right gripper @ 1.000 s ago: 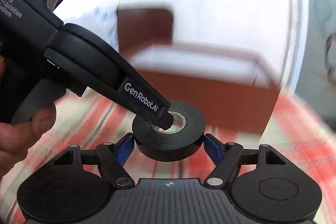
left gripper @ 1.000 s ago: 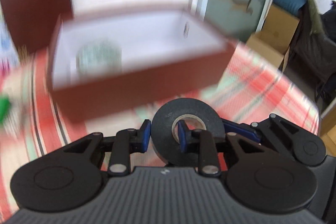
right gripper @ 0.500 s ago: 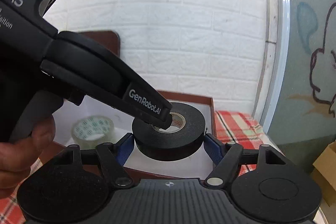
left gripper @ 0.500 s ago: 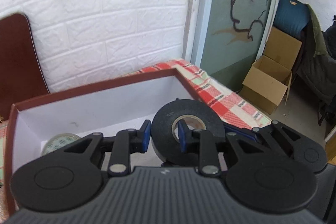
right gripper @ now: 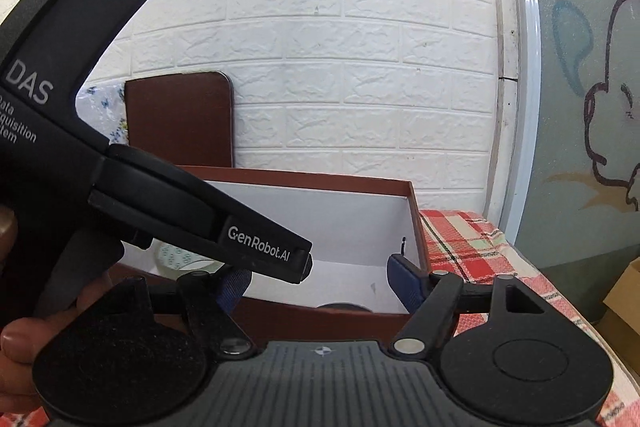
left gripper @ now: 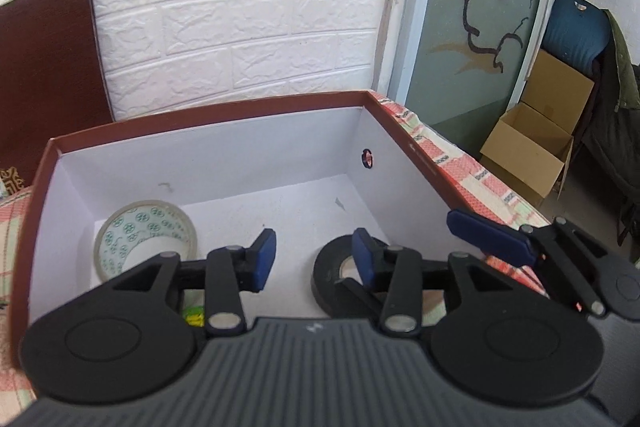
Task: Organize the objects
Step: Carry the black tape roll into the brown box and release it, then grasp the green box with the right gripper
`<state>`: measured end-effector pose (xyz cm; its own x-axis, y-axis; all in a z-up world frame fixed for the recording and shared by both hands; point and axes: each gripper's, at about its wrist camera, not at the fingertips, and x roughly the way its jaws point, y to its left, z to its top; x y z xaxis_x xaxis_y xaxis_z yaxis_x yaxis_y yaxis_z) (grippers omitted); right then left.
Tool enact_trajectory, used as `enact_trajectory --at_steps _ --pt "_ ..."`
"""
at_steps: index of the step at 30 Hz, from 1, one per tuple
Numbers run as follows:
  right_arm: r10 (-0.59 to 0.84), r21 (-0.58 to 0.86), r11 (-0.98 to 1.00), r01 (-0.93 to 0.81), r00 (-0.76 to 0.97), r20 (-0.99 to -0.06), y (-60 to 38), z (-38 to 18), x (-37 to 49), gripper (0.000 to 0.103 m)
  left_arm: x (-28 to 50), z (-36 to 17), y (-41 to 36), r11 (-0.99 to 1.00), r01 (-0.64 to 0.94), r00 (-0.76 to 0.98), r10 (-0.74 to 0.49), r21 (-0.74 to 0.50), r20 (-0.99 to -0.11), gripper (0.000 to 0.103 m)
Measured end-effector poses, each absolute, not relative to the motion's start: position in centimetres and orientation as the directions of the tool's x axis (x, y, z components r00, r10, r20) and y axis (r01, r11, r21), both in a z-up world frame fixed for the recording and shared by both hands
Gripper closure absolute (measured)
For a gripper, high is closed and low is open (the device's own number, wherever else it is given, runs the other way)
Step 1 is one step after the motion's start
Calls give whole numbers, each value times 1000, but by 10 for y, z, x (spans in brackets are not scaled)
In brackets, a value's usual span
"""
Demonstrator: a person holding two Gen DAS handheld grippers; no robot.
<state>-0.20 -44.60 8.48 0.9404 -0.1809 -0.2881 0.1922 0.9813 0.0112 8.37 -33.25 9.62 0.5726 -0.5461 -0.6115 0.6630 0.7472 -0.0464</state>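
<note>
Matt black tape roll (left gripper: 332,279), cardboard box (left gripper: 208,115)

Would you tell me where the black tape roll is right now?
In the left wrist view, the black tape roll lies inside the box, right of the clear tape roll.

We count two tape rolls, one black roll (left gripper: 334,277) and one clear printed roll (left gripper: 146,235), in one box (left gripper: 208,117).

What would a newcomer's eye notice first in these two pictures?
First, the open red-brown box with white inside, standing by the white brick wall. On its floor lie a black tape roll at right and a clear printed tape roll at left. The left gripper hangs above, its jaws opening, gripping nothing.
</note>
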Motion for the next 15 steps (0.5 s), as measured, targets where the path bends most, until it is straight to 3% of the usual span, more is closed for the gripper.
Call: enact_trajectory --at_steps 5,11,15 --pt "-160 38 983 179 943 -293 -422 82 -18 28 58 104 -293 768 641 616 -527 -17 -585 54" --pt "-66 51 994 94 912 -405 -378 65 -14 28 46 115 -213 833 553 698 -482 -29 -529 52" --pt "53 106 994 -4 883 -466 -339 56 1 42 46 93 -138 898 440 750 -376 -14 -544 52"
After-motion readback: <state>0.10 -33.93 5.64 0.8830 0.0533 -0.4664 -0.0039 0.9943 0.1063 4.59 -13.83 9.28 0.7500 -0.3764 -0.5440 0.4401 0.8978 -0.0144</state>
